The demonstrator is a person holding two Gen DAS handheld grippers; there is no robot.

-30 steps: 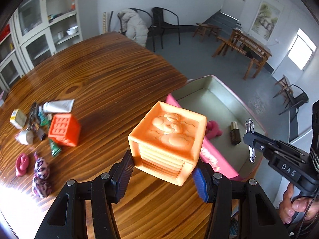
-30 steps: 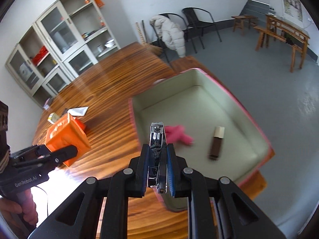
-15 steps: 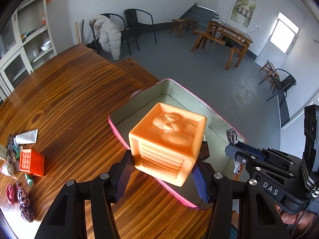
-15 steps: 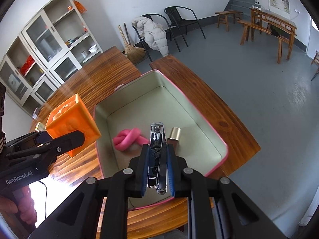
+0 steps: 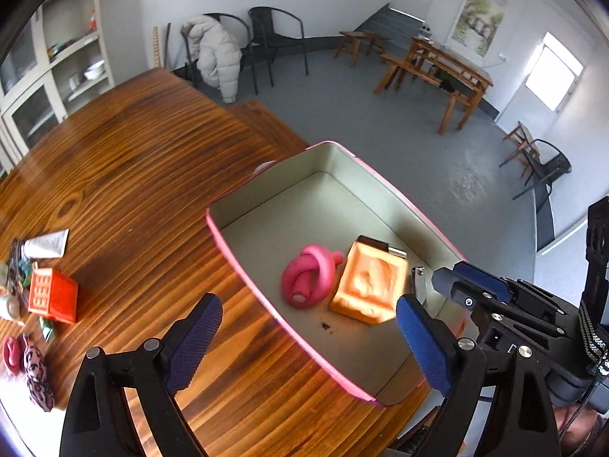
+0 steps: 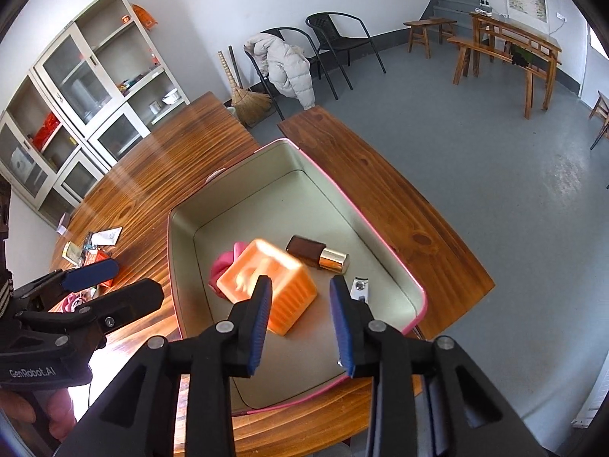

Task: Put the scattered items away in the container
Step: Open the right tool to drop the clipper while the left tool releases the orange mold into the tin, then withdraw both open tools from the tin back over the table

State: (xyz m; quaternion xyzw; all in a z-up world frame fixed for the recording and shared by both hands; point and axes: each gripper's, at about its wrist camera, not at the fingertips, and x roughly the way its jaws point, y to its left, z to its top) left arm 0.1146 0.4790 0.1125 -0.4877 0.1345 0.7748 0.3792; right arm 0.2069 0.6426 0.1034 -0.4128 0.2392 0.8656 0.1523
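Observation:
The pink-rimmed tin container sits at the table's right edge. In it lie a blurred orange cube, a pink knotted toy, a brown bottle with a gold cap and a metal nail clipper. My left gripper is open and empty above the container's near rim. My right gripper is open and empty above the container's near end. It shows at the right of the left wrist view.
Loose items lie at the table's left: a red-orange cube, a white tube, a pink toy and a patterned cloth piece. A wooden bench stands beside the table. Chairs and a cabinet are farther off.
Both grippers have opened. The orange cube has left my left gripper and the nail clipper has left my right gripper; both now lie in the container.

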